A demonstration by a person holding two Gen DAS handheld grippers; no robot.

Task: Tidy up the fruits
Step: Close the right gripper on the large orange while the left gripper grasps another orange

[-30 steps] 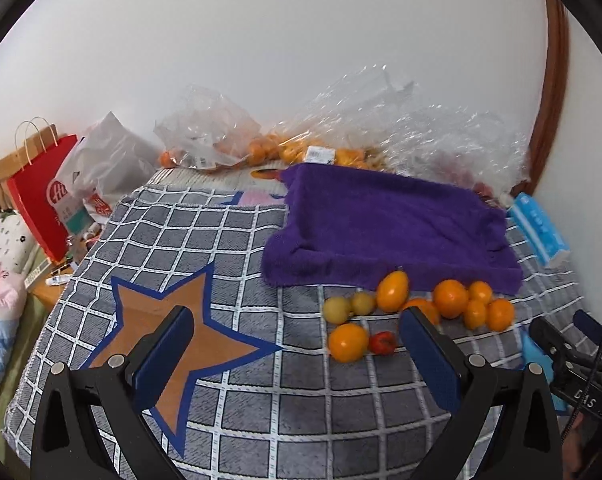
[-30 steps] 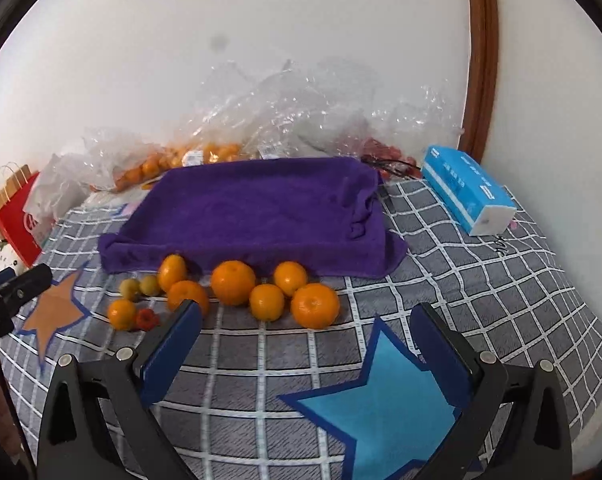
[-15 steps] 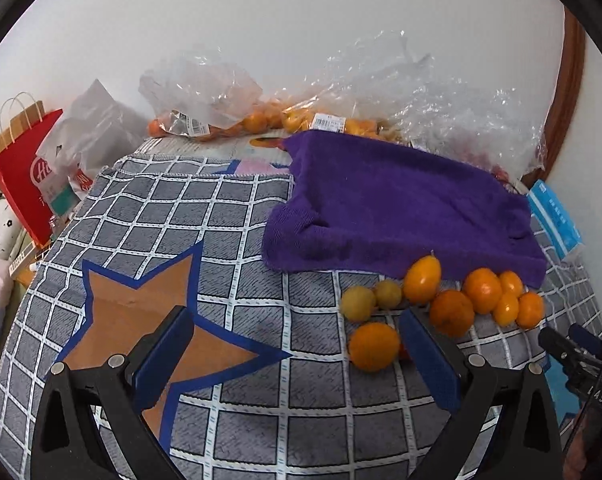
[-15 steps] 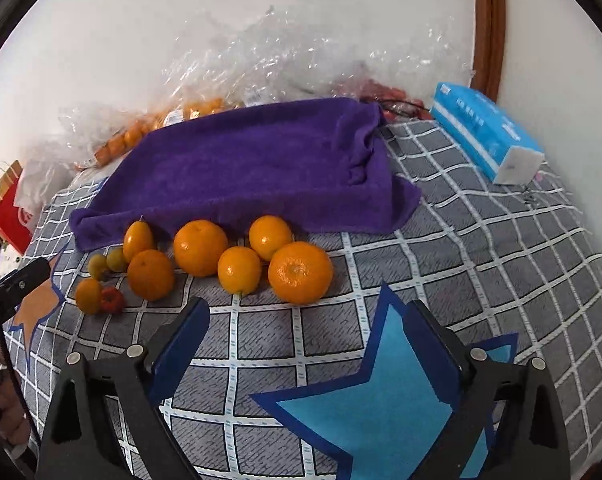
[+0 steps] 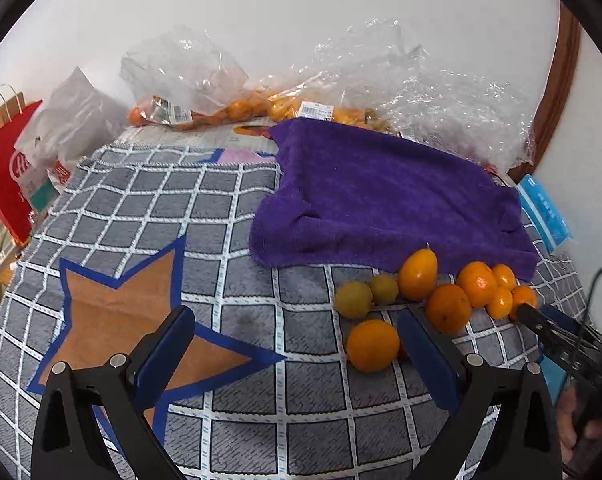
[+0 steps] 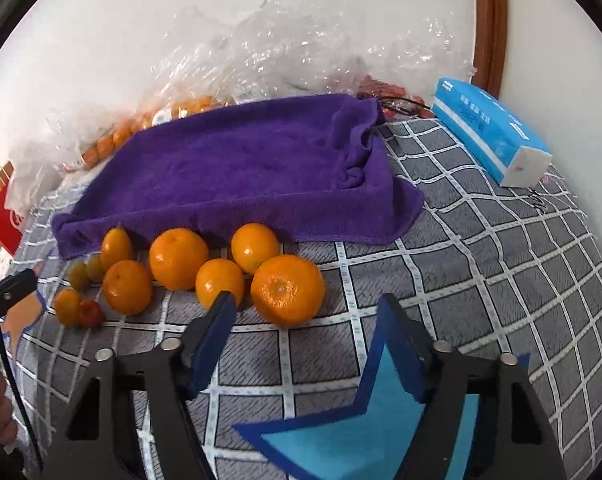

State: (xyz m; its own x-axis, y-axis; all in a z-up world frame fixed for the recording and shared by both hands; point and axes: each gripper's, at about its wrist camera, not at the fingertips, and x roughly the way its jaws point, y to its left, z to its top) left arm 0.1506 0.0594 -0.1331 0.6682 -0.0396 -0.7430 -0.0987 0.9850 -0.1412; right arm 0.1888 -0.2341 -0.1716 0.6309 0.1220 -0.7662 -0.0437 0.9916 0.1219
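Observation:
Several oranges lie in a loose row on the checked cloth in front of a purple towel (image 6: pixel 253 168), also in the left wrist view (image 5: pixel 381 196). The nearest large orange (image 6: pixel 287 290) sits just ahead of my right gripper (image 6: pixel 307 312), which is open and empty, jaws narrower than before. Left of it lie a smaller orange (image 6: pixel 220 282), an oval orange fruit (image 6: pixel 116 244), two yellow-green fruits (image 6: pixel 78 275) and a small red fruit (image 6: pixel 90 313). My left gripper (image 5: pixel 295 328) is open and empty, with an orange (image 5: pixel 372 345) just inside its right finger (image 5: pixel 425 356).
Clear plastic bags of oranges (image 5: pixel 205 88) line the wall behind the towel. A blue tissue pack (image 6: pixel 491 130) lies at the right. A red paper bag (image 5: pixel 5 176) and white bags stand at the left edge. The cloth has an orange star (image 5: pixel 133 320) and a blue star (image 6: pixel 365 432).
Both grippers have moved forward and down towards the fruit row. The right gripper's jaws have narrowed and now frame the nearest large orange. The left gripper stays wide open.

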